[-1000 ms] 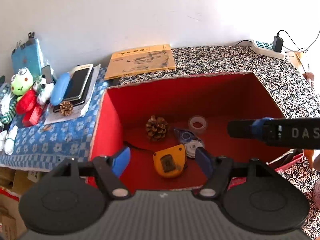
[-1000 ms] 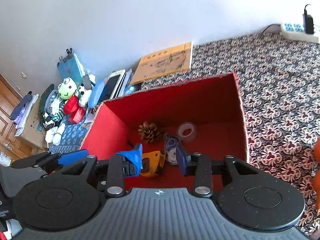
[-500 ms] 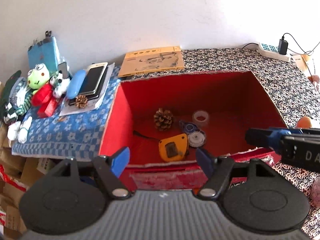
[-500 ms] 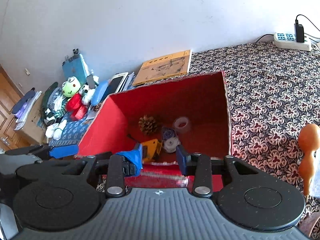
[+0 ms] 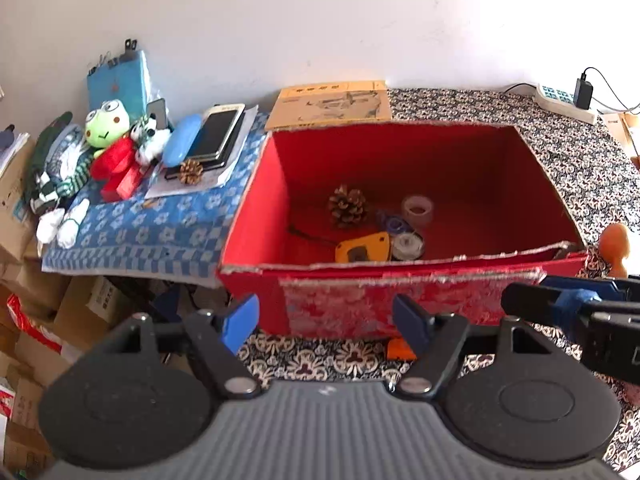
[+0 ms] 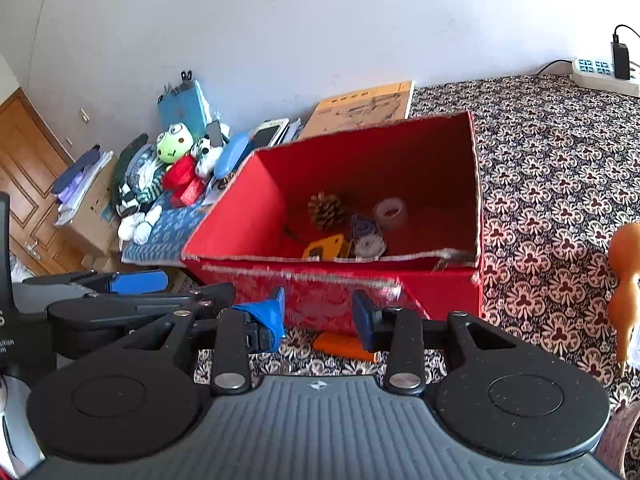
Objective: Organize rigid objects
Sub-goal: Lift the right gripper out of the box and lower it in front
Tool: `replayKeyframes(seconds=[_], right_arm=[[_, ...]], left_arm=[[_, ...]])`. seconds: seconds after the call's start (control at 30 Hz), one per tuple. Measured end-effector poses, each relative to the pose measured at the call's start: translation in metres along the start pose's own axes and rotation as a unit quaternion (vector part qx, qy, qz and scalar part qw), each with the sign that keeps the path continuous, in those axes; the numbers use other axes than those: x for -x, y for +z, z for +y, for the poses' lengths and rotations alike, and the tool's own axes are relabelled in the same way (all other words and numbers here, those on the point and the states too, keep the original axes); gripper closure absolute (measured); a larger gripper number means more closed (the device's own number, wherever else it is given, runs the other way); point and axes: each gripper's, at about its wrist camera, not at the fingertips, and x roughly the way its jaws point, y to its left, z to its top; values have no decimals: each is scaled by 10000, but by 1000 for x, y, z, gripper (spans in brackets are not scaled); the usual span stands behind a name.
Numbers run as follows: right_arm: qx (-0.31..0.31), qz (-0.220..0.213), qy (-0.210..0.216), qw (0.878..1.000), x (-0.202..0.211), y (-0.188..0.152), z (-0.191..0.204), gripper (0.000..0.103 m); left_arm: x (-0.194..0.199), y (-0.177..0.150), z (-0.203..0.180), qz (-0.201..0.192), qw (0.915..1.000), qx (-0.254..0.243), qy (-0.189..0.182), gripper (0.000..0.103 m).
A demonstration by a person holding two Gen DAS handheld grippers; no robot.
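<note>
A red box (image 5: 400, 292) (image 6: 340, 284) stands on the patterned tabletop. It holds a pine cone (image 5: 347, 205) (image 6: 327, 210), a yellow tape measure (image 5: 364, 247) (image 6: 328, 249), a clear tape roll (image 5: 417, 210) (image 6: 390, 212) and a correction tape (image 5: 402, 236) (image 6: 366, 238). My left gripper (image 5: 327, 322) is open and empty in front of the box's near wall. My right gripper (image 6: 320, 320) is open and empty, to the right of the left one. A small orange object (image 6: 344, 347) (image 5: 400, 349) lies on the cloth just below the box. An orange gourd (image 5: 615, 246) (image 6: 626, 288) stands at the right.
A blue cloth (image 5: 152, 228) to the left carries a frog plush (image 5: 106, 128), a blue case (image 5: 182, 145), phones (image 5: 218, 132) and a second pine cone (image 5: 191, 172). A yellow booklet (image 5: 332, 106) lies behind the box. A power strip (image 5: 564, 98) sits far right. Cardboard boxes (image 5: 60, 312) stand below left.
Both grippers have pulled back from above the box interior to in front of its near wall. The orange object and the gourd have come into view.
</note>
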Motion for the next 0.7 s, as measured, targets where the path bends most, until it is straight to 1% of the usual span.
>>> replayKeyframes(seconds=[0.07, 0.27, 0.4, 0.7], right_arm=[[23, 38, 12, 10000, -1, -4, 2, 82], [-10, 131, -146, 9998, -7, -10, 6, 82], [-53, 193, -238, 9995, -11, -14, 9, 82], [-176, 386, -357, 9985, -25, -25, 12, 82]], left_arm=[[-1, -3, 0, 76, 10000, 11, -24, 28], [-7, -13, 1, 196, 9997, -58, -128, 28], [-11, -16, 4, 278, 9993, -61, -238, 28], [-24, -22, 13, 467, 9982, -147, -351, 28]])
